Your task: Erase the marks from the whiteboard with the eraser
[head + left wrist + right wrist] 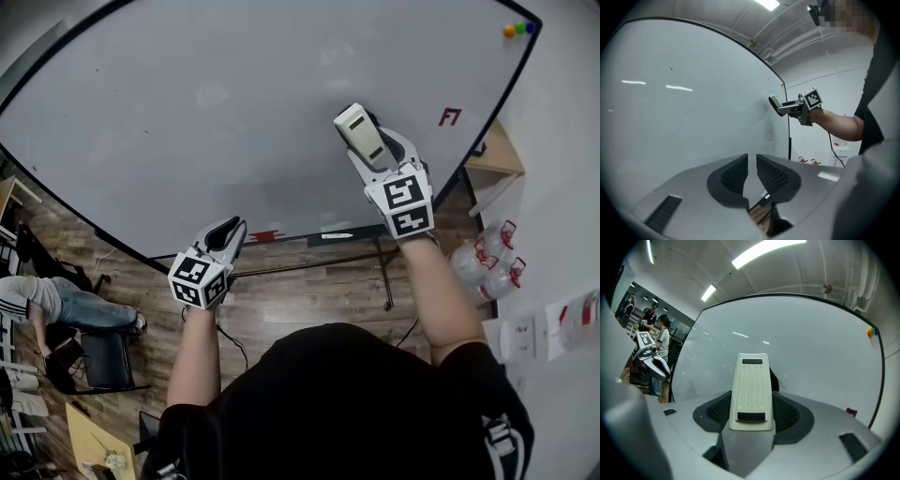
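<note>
1. The whiteboard (234, 103) stands upright in front of me. Most of its face reads blank, and glare streaks could be hiding faint residue.
2. The right gripper (370, 142) is raised to the board, with its jaws clamped on the sides of the eraser (751, 390). The back faces my camera, so I judge the felt is turned to the board, ready to wipe.
3. The left gripper (223, 234) hangs low by the tray edge, out of the way. Its jaws are all but closed, with a thin slit between them and nothing in it.
4. The red mark (450, 116) sits to the right of the eraser, near but apart from it, and is not yet wiped.
5. I cannot tell whether the felt touches the board, because the eraser's body hides the contact.
6. The coloured magnets (518, 28) in the top corner are too small to count surely.
</note>
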Motion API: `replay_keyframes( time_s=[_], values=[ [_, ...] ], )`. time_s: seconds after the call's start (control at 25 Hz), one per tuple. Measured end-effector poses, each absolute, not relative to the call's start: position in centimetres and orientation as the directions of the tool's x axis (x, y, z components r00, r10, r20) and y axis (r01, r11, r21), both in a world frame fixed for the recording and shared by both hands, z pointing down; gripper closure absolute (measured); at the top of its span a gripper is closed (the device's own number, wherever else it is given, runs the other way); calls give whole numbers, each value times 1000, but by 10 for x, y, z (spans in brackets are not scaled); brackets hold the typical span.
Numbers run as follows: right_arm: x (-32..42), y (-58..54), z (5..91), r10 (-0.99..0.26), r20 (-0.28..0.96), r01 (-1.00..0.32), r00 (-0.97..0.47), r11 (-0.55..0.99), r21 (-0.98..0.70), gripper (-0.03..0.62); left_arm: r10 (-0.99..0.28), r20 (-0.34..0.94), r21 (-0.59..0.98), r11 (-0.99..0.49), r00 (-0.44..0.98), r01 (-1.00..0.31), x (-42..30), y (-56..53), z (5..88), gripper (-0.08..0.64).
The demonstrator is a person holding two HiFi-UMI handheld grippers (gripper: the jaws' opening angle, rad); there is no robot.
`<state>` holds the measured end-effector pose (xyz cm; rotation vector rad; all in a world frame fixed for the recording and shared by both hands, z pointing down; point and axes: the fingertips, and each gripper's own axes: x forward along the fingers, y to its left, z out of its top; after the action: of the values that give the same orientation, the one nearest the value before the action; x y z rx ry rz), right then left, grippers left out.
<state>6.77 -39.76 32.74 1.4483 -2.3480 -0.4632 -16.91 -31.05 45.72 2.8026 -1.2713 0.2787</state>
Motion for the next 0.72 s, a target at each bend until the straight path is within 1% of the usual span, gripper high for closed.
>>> replay_keyframes(
  time_s=[0.72],
  values=[
    [104, -369, 411, -894, 201, -858, -401, 443, 258, 342, -711, 201, -17, -691, 674, -723, -154, -306, 469, 509]
  ],
)
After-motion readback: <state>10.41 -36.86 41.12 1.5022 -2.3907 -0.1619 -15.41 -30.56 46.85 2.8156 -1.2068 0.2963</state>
